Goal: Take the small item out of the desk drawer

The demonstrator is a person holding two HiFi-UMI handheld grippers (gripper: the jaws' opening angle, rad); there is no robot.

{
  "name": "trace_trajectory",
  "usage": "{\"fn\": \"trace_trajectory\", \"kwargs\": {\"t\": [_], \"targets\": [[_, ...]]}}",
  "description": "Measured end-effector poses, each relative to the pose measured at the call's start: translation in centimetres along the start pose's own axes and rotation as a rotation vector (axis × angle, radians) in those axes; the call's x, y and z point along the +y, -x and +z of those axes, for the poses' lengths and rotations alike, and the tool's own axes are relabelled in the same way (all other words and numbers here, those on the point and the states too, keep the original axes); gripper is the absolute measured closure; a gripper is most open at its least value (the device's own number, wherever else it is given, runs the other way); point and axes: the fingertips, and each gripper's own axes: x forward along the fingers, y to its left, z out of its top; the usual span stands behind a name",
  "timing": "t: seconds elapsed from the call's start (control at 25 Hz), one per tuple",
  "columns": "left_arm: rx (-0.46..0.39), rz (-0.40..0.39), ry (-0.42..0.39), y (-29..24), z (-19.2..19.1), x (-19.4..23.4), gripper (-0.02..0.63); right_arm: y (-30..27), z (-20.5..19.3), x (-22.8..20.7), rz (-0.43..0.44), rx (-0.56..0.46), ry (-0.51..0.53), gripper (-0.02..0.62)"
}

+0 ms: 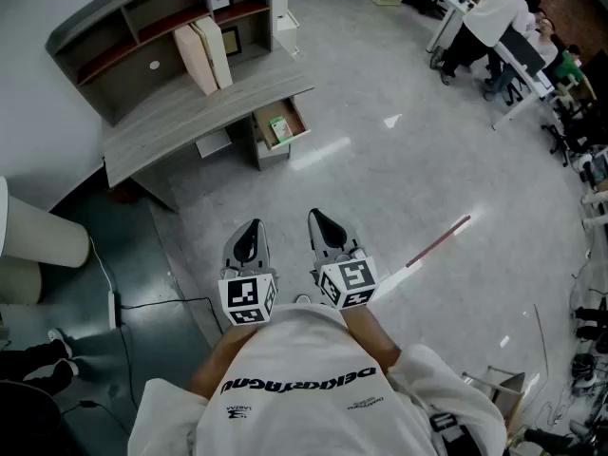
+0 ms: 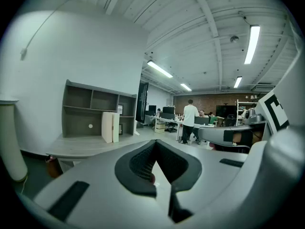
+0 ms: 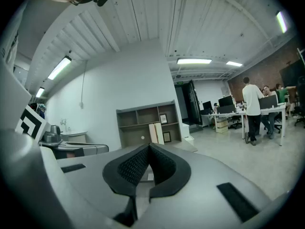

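Note:
The grey desk (image 1: 180,112) with a shelf unit stands at the far left of the head view. Its drawer (image 1: 280,124) is pulled out, and a small green item (image 1: 280,129) lies inside. Both grippers are held close to the person's chest, well short of the desk. My left gripper (image 1: 251,228) is shut with nothing in it, and so is my right gripper (image 1: 321,221). In the left gripper view the left gripper (image 2: 155,144) points towards the desk (image 2: 81,147). In the right gripper view the right gripper (image 3: 148,149) points at the shelf unit (image 3: 147,123).
Two beige folders (image 1: 204,55) stand on the desk. A red-and-white stick (image 1: 437,242) lies on the floor to the right. A white cylinder (image 1: 38,236) and a power strip with cable (image 1: 114,307) are at the left. People sit and stand at tables (image 1: 494,17) at the far right.

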Motion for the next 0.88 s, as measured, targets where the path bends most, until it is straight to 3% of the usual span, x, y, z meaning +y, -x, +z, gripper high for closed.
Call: {"fn": "trace_trajectory", "kwargs": {"t": [0.44,0.88], "targets": [[-0.010,0.047,0.007,0.2,0.0,-3.8,0.591,1.9,0.2,-2.4,0.034,-0.009,0.017,0.565],[0.042,0.057,0.035,-3.3,-2.4,-2.0,0.591,-1.6,-1.6,-4.7,0.003,0.034,-0.012,0.565]]}}
